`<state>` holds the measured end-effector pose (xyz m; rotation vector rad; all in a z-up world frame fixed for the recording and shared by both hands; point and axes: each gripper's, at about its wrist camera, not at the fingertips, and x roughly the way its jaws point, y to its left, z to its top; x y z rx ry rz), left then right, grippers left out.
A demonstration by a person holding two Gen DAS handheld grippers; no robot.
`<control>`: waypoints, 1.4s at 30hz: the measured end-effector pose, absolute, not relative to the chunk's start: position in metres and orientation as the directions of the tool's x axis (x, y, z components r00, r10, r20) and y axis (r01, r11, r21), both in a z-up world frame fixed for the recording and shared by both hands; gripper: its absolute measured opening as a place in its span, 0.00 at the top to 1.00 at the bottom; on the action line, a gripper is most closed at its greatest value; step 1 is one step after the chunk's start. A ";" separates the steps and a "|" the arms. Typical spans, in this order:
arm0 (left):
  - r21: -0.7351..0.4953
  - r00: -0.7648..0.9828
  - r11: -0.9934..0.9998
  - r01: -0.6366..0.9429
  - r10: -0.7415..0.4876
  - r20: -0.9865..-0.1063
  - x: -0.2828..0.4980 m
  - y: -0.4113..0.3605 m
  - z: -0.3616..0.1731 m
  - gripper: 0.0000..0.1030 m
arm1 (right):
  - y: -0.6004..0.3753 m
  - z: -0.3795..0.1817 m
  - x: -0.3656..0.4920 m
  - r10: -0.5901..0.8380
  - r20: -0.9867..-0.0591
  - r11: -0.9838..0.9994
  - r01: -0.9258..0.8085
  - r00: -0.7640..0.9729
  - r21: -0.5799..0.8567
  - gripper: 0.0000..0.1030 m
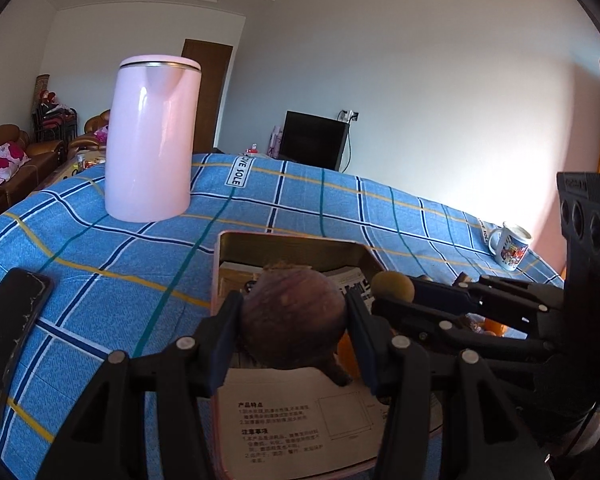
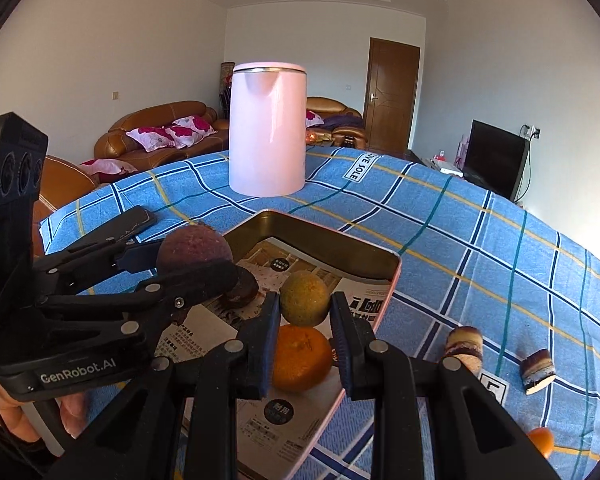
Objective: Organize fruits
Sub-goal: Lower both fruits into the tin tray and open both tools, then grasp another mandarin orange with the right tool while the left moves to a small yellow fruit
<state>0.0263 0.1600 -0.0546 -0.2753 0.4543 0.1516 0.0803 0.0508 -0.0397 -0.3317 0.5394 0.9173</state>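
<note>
1. Fruits sit in both my grips over the tin tray (image 2: 394,276) on the bench (image 2: 480,248).
2. My left hand-held gripper (image 1: 294,320) pinches a purple passion fruit (image 1: 294,312).
3. My right hand-held gripper (image 2: 305,312) pinches a greenish kiwi (image 2: 305,298), just above an orange (image 2: 300,360) lying in the tray.
4. Behind the tray stands a pink kettle (image 2: 266,128).

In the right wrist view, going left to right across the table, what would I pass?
Black phone → purple fruit in the left gripper → pink kettle → greenish fruit → two striped cake pieces.
</note>
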 end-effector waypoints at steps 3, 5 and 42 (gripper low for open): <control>-0.235 0.884 0.948 -0.215 0.087 -0.460 0.026 0.164 -0.057 0.48 | 0.060 -0.046 0.084 0.648 -0.594 0.569 -0.821 0.478 -0.040 0.74; -0.241 0.885 0.947 -0.211 0.081 -0.458 0.025 0.166 -0.056 0.48 | 0.063 -0.051 0.086 0.650 -0.608 0.563 -0.826 0.456 -0.018 0.74; -0.230 0.866 0.927 -0.296 0.159 -0.474 0.064 0.193 -0.037 0.15 | -0.131 -0.065 0.151 0.422 -0.714 0.838 -0.541 0.559 0.072 0.49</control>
